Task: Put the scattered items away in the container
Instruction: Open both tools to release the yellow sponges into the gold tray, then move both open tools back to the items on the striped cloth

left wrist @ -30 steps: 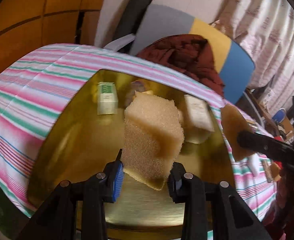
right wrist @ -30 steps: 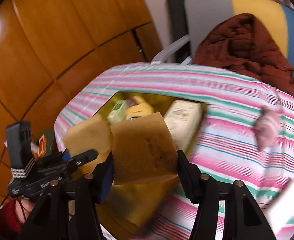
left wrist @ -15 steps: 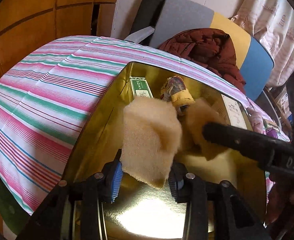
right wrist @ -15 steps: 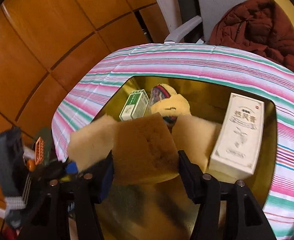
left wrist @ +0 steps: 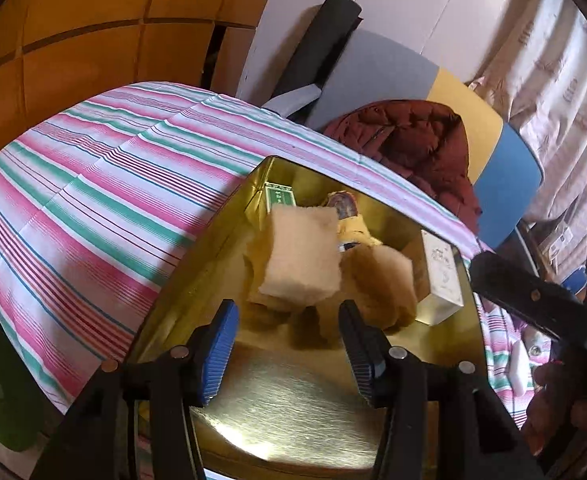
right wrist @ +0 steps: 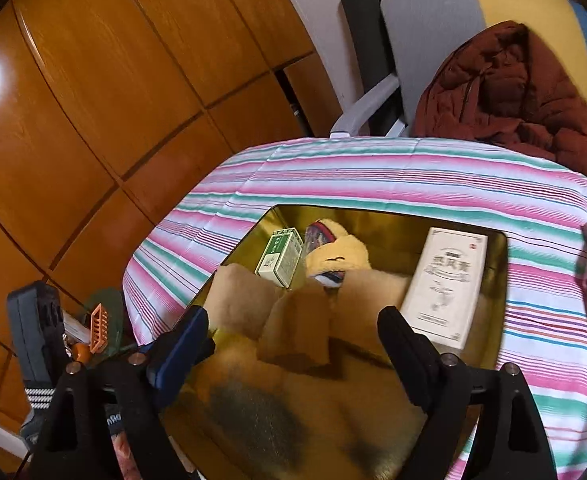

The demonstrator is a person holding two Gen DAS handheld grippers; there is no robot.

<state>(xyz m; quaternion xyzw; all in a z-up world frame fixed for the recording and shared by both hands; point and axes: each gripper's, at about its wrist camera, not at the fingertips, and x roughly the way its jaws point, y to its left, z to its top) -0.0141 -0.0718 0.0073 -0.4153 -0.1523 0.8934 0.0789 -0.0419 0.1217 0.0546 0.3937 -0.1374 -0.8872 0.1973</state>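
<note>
Over gold tin [left wrist: 197,280], left wrist view: left gripper [left wrist: 287,330] spread, jaws just opened, pale sponge [left wrist: 303,256] let go, seen in tin. Right wrist view: right gripper [right wrist: 293,336] spread, jaws just opened, brown sponge [right wrist: 299,330] dropped in tin beside white box [right wrist: 443,280].

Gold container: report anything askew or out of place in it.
In the gold container, two sponges, pale and brown, sit tilted and blurred, just released by opening grippers. The white box leans against the wall.

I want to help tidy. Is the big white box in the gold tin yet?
In. The white box lies inside the gold tin, against its right wall.
</note>
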